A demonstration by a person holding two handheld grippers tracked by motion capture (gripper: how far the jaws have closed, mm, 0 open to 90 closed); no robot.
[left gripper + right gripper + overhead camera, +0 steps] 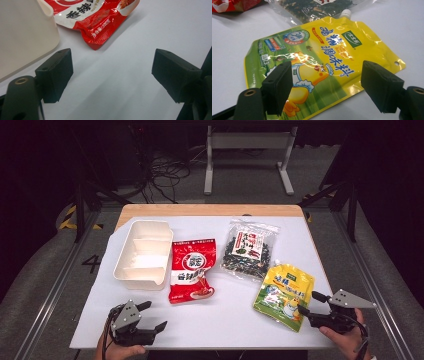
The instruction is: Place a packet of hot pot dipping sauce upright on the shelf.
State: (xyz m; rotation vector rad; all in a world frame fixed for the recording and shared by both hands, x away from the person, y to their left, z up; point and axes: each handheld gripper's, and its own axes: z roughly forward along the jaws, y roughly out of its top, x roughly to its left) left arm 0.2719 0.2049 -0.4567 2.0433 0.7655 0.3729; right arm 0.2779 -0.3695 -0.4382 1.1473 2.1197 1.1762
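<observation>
The right gripper (307,304) is hovering spread wide at the yellow spouted pouch (284,295) lying flat beside the seaweed bag (250,249). The left gripper (154,315) is waiting released near the white divided tray (125,265). The slick, flat film is likely to slip free if pinched shallowly.

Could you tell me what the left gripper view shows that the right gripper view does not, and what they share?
The left gripper view alone shows the white tray's wall at left and the left tool, jaws wide apart over bare table. The right gripper view alone shows the yellow spouted pouch with a cartoon duck, the clear bag of dark snacks behind it, and the right tool, open at the pouch's near edge. Both show the red packet and the white tabletop.
</observation>
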